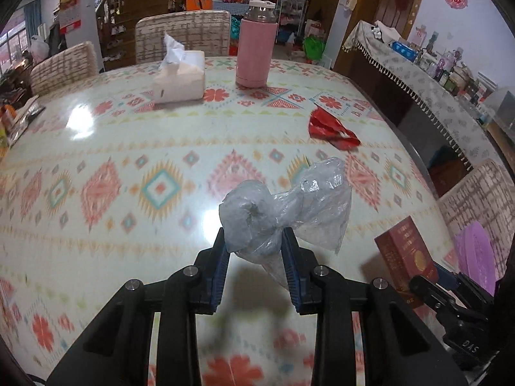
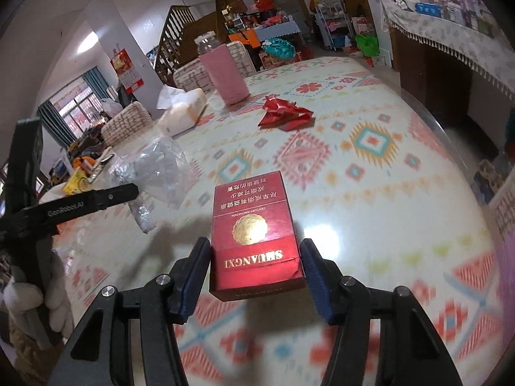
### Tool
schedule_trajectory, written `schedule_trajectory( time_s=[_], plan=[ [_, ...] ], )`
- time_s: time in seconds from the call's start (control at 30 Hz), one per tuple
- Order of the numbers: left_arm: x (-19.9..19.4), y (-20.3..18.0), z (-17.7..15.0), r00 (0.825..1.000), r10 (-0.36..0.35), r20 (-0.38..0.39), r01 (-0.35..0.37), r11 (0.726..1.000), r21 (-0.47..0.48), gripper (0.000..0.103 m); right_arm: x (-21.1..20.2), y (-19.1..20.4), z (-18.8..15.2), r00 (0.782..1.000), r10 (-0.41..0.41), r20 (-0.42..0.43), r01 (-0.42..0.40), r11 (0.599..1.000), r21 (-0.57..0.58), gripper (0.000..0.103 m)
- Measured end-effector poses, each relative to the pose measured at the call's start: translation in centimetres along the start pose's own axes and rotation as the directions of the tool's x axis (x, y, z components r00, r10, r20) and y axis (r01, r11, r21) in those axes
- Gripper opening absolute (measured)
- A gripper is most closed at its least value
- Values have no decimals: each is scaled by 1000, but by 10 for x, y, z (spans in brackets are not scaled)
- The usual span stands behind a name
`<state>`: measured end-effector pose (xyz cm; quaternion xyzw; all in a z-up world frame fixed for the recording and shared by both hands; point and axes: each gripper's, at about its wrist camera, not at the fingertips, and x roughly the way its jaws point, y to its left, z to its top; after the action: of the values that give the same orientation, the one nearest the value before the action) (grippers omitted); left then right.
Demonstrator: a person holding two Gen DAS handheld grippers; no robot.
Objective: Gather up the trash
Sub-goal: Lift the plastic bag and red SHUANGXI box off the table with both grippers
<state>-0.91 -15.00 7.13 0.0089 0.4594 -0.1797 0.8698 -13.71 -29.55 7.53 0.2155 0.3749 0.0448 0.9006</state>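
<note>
My left gripper (image 1: pixel 256 241) is shut on a crumpled clear plastic bag (image 1: pixel 286 209) and holds it above the patterned table (image 1: pixel 128 148). The bag also shows in the right wrist view (image 2: pixel 161 167), beside the left gripper's finger (image 2: pixel 106 197). My right gripper (image 2: pixel 256 257) is shut on a red cigarette box (image 2: pixel 254 234) and holds it above the table; the box shows at the lower right of the left wrist view (image 1: pixel 407 257). A crumpled red wrapper (image 1: pixel 331 127) lies on the table beyond both grippers, also in the right wrist view (image 2: pixel 285 114).
A pink thermos (image 1: pixel 256 51) and a white tissue pack (image 1: pixel 178 78) stand at the table's far side. Chairs (image 1: pixel 182 35) surround the table. A cloth-covered sideboard (image 1: pixel 428 77) runs along the right. Clutter (image 1: pixel 13 119) sits at the table's left edge.
</note>
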Motion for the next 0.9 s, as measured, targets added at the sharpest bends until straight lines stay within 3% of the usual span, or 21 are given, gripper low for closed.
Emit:
schedule_trajectory(
  time_s=[0.2,0.43,0.67,0.9],
  plan=[
    [-25,-2,-46,998,-55,6,56,997,-55,31,-45,7,-39,997,5,80,-7,1000,25,62],
    [-48,-5,-87,999,-41,36,44,996,-77,31,-76,9,-67,992,17,126,-26,997,73,62],
    [-64,2,-99,997,23,71,-17,997,-80,31,-83,9,-82,991,33,128,-49,991,122,62],
    [-75,12,-104,991,82,105,-72,993,-94,31,-83,20,-87,991,22,130,-34,995,98,62]
  ],
)
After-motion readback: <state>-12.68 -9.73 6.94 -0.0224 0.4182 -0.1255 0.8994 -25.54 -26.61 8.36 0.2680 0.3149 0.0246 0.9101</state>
